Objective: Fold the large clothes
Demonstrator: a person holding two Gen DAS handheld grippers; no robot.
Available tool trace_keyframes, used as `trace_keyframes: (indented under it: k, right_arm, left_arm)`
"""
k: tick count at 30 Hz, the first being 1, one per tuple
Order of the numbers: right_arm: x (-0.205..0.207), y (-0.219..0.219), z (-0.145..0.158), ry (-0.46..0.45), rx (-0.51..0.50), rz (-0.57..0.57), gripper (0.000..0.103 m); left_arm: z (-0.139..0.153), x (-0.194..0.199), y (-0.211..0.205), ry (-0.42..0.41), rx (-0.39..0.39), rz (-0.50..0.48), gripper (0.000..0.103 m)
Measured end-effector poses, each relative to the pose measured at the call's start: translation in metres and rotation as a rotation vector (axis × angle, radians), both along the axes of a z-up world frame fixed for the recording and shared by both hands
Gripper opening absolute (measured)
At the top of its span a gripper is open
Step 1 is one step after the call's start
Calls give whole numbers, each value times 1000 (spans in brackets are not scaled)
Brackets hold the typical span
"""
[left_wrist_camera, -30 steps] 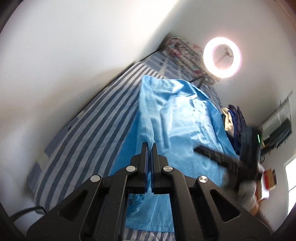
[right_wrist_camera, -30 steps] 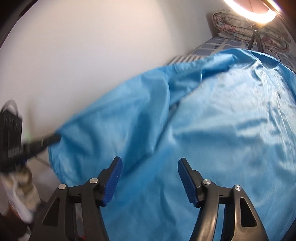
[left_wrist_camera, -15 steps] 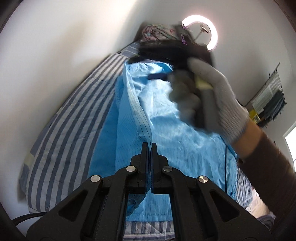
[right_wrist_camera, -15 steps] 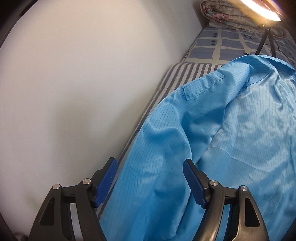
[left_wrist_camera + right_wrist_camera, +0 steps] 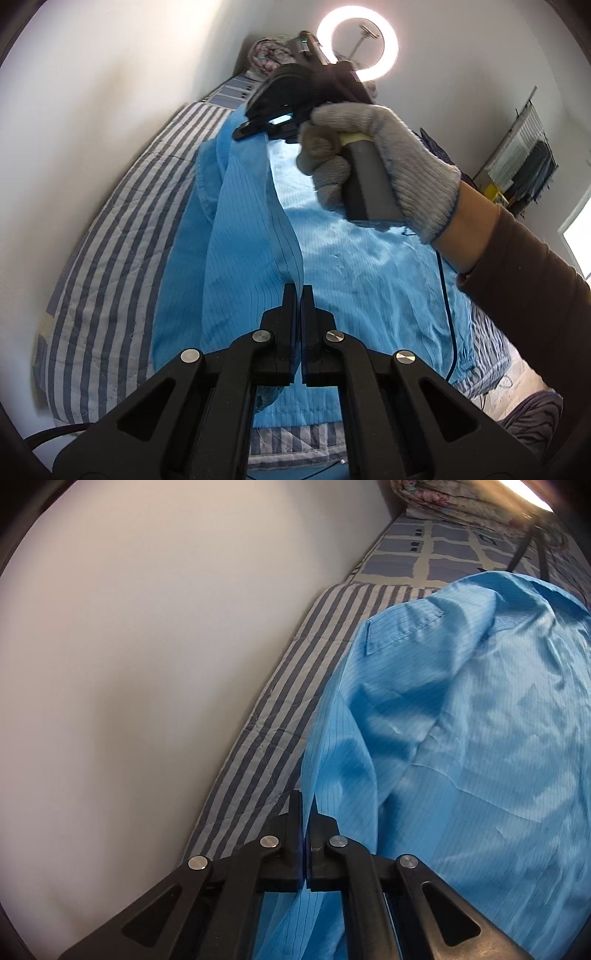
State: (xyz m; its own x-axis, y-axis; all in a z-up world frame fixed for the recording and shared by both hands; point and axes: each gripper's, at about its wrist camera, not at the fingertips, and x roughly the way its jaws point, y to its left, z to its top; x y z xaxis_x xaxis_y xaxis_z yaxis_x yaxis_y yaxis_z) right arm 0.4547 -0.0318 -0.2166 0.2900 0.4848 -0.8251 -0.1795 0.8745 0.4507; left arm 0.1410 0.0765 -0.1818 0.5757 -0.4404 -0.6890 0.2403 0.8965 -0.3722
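A large light-blue pinstriped garment [image 5: 354, 266] lies spread on a striped bed. Its left edge is lifted into a raised fold running between both grippers. My left gripper [image 5: 299, 291] is shut on that fold's near end. In the left wrist view my right gripper [image 5: 255, 127], held by a gloved hand [image 5: 384, 162], pinches the far end of the same edge. In the right wrist view my right gripper [image 5: 306, 805] is shut on the blue garment [image 5: 461, 738] edge, with fabric hanging below the jaws.
The blue-and-white striped bedsheet [image 5: 110, 266] runs along a white wall [image 5: 147, 664] on the left. A ring light [image 5: 357, 48] and a floral quilt [image 5: 454, 498] stand at the bed's far end. A rack with clutter [image 5: 524, 166] sits at the right.
My right gripper's jaws closed onto the garment's left edge after standing wide open. The gloved hand moved farther up the bed, and the edge between both grippers lifted.
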Motion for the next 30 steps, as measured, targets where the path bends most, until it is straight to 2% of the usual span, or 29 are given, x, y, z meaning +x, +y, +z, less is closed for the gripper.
trace_keyframes:
  k: [4,7,11,13,17,18,20,21,22,25,28,29,30]
  right_arm:
    - [-26,-48,6,-18,79,-60,0]
    - [-49,-92,-1,-8,140,-132,0]
    - [-82,-142,-32,22,144,-221,0]
    - [-97,-161,-56,75,176,-268,0]
    - [-120,-167,-94,165,179,-292,0]
    - [-124,-166,-100,175,187,-287,0]
    - [-128,-162,-105,182,204,-276,0]
    - [-128,-160,-104,179,205,-266,0]
    - [-128,-157,-103,175,200,-254,0]
    - [-127,-148,-95,167,169,-202,2]
    - [-130,-142,-91,166,129,-164,9]
    - [-132,-141,-88,165,119,-156,14]
    - [-134,-140,-86,165,114,-152,25]
  left_arm:
    - [0,-9,-21,-8,28,-68,0]
    - [-3,-20,-40,-9,64,-127,0]
    - [-16,-36,-64,10,111,-201,0]
    - [-21,-40,-73,15,132,-228,0]
    - [-23,-50,-79,15,152,-251,0]
    - [-23,-52,-76,23,146,-243,4]
    - [-22,-55,-64,39,107,-215,19]
    - [-22,-55,-55,49,81,-185,31]
    - [-22,-55,-43,64,52,-151,37]
    - [-24,-53,-7,105,-13,-51,37]
    - [-35,-48,15,154,-7,32,37]
    - [-43,-44,20,192,-28,41,37]
    - [-51,-41,20,220,-38,45,37]
